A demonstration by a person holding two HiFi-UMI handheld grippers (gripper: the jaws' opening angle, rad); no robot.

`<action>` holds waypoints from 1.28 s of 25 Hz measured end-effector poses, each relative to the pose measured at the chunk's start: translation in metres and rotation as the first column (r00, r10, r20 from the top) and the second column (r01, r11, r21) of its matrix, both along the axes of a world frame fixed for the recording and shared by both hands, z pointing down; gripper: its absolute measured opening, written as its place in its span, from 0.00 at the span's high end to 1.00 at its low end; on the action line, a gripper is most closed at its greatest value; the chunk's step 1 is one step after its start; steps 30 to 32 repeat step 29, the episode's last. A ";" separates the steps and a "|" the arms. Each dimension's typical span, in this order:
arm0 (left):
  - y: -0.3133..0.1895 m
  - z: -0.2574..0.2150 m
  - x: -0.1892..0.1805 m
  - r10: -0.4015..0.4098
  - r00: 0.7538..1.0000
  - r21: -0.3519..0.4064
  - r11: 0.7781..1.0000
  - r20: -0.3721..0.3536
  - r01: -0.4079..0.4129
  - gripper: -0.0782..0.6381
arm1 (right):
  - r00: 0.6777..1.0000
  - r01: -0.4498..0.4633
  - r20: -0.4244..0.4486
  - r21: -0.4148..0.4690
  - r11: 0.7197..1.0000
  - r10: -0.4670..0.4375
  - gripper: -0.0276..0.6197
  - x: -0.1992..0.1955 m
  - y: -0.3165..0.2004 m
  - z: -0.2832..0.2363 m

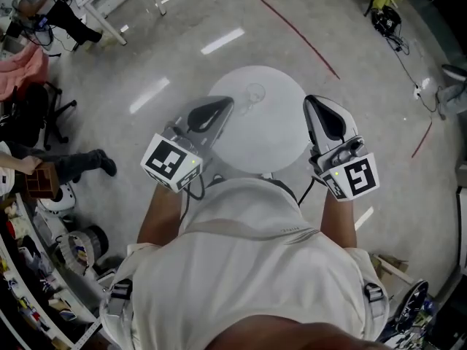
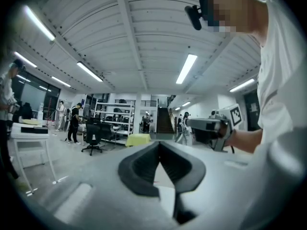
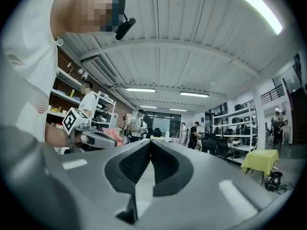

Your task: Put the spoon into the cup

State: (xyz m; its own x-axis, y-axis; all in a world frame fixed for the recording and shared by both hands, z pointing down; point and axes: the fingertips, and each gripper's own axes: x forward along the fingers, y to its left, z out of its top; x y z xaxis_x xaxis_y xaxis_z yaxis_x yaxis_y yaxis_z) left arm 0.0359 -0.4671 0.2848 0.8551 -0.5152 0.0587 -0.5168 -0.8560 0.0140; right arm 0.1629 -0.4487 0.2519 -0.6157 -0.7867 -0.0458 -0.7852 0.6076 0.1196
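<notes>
I hold both grippers level above a round white table [image 1: 273, 144]. The left gripper [image 1: 221, 108] and the right gripper [image 1: 314, 104] each have their jaws pressed together with nothing between them. I cannot find the spoon in any view. A faint small shape [image 1: 254, 93] on the table's far side may be the cup, but it is too small to tell. I judge a spoon to be light, stiff and slippery, best gripped mid-handle. Nothing blocks the tabletop. A desk chair [image 1: 33, 115] stands far left, with red floor tape [image 1: 299, 31] beyond the table.
</notes>
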 end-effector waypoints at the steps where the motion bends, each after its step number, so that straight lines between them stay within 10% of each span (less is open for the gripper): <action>1: 0.003 -0.002 0.001 0.003 1.000 0.008 1.000 -0.001 -0.003 0.89 | 1.000 -0.005 0.002 0.004 1.000 0.005 0.95 0.003 0.003 -0.001; 32: 0.027 -0.023 0.031 0.006 1.000 0.045 0.999 0.010 -0.006 0.89 | 0.994 -0.035 -0.106 -0.020 0.999 0.033 0.95 0.018 0.004 0.011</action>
